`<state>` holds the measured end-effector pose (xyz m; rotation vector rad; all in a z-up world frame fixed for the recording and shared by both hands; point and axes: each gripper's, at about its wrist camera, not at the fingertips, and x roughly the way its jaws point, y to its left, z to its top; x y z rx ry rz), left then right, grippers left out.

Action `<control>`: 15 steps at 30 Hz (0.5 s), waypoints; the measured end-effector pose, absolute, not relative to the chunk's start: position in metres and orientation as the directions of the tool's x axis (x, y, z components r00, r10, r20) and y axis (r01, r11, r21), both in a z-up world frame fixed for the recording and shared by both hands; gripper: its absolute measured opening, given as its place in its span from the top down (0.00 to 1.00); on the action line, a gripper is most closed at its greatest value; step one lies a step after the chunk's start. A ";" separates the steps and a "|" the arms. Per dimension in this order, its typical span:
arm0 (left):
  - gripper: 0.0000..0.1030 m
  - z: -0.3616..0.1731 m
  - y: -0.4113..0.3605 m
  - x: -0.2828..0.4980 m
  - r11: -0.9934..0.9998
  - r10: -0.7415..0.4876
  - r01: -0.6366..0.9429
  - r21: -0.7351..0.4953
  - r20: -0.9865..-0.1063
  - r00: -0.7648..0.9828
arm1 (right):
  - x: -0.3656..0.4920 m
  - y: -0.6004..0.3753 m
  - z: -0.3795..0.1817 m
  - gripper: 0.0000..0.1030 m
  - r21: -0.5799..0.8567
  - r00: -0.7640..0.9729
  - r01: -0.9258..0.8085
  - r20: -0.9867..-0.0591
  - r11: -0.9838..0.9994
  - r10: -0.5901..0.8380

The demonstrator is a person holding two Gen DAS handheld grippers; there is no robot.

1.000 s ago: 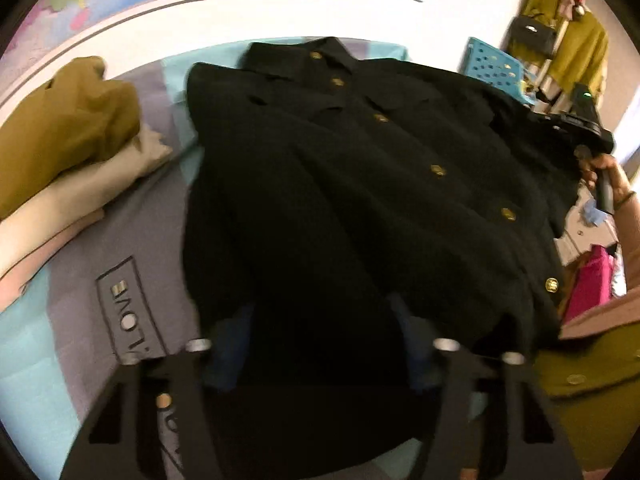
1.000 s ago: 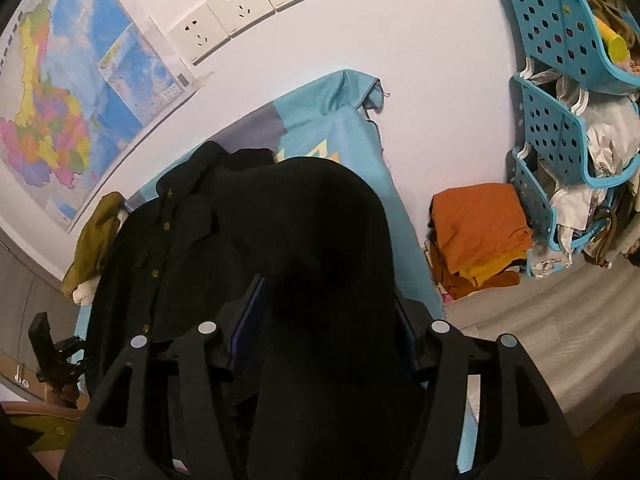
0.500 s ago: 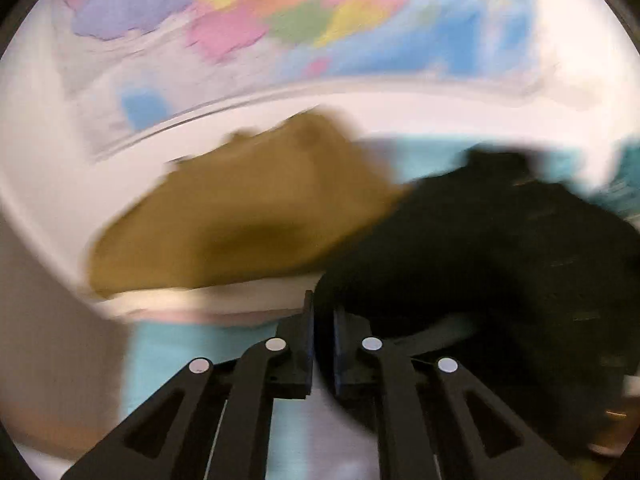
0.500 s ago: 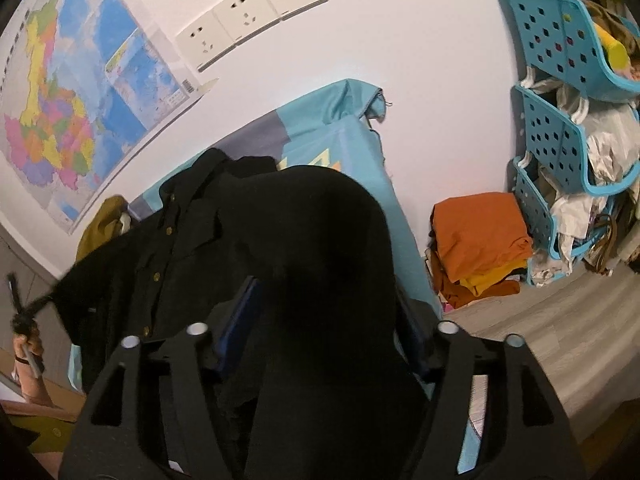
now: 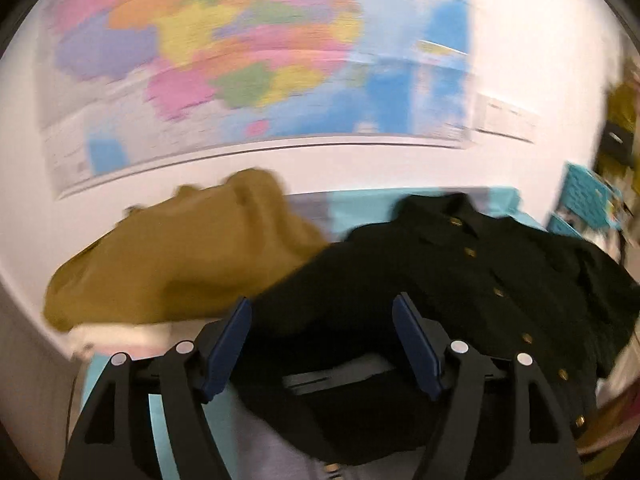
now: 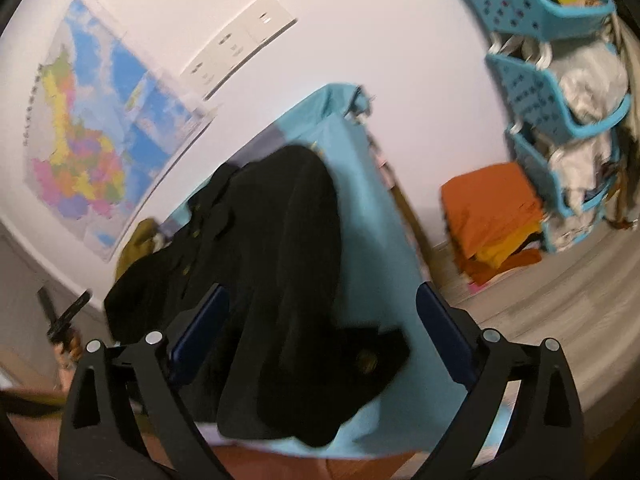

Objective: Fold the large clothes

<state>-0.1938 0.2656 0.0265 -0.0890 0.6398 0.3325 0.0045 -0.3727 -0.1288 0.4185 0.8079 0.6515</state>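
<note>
A black jacket (image 5: pixel 480 280) with gold buttons lies on the table's light-blue cover (image 6: pixel 380 220). In the right wrist view the jacket (image 6: pixel 280 240) has a sleeve laid over its body, with the cuff near the front edge. My left gripper (image 5: pixel 324 320) hovers over the jacket's left side. Its jaws are opening, with black cloth under the gap but not touched by the blue pads (image 5: pixel 240 336). My right gripper (image 6: pixel 320 320) stands wide over the sleeve and is still opening; its pads (image 6: pixel 444 336) are off the fabric. The left gripper (image 6: pixel 64 312) shows small at the far left.
A mustard garment (image 5: pixel 180 260) tops a pile of folded clothes left of the jacket. A map (image 5: pixel 240 60) and wall sockets (image 6: pixel 240 52) are behind the table. To the right stand blue baskets (image 6: pixel 560 80) and orange folded clothes (image 6: pixel 492 216) on the floor.
My left gripper closed at the jacket's left edge, then opened and rose, swinging toward the wall. My right gripper widened and let go of the sleeve, which now lies flat on the jacket.
</note>
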 end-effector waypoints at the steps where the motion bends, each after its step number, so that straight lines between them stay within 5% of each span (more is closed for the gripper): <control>1: 0.32 0.022 0.254 -0.182 0.959 0.236 -0.283 0.019 -0.608 0.758 | 0.001 -0.367 -0.131 0.22 0.550 0.507 -0.388 -0.543 0.740 0.670; 2: 0.31 0.019 0.248 -0.171 0.965 0.216 -0.260 0.019 -0.618 0.756 | -0.001 -0.362 -0.131 0.57 0.534 0.497 -0.407 -0.551 0.741 0.670; 4: 0.30 0.011 0.233 -0.152 0.976 0.177 -0.215 0.018 -0.640 0.748 | 0.000 -0.349 -0.123 0.85 0.481 0.482 -0.450 -0.579 0.753 0.658; 11: 0.29 -0.009 0.197 -0.104 0.999 0.016 -0.034 -0.014 -0.668 0.744 | 0.009 -0.337 0.015 0.88 0.296 0.634 -0.518 -0.498 0.803 0.592; 15: 0.25 -0.009 0.188 -0.095 0.999 -0.048 0.033 -0.035 -0.665 0.745 | 0.013 -0.287 0.075 0.87 0.177 0.597 -0.617 -0.529 0.766 0.603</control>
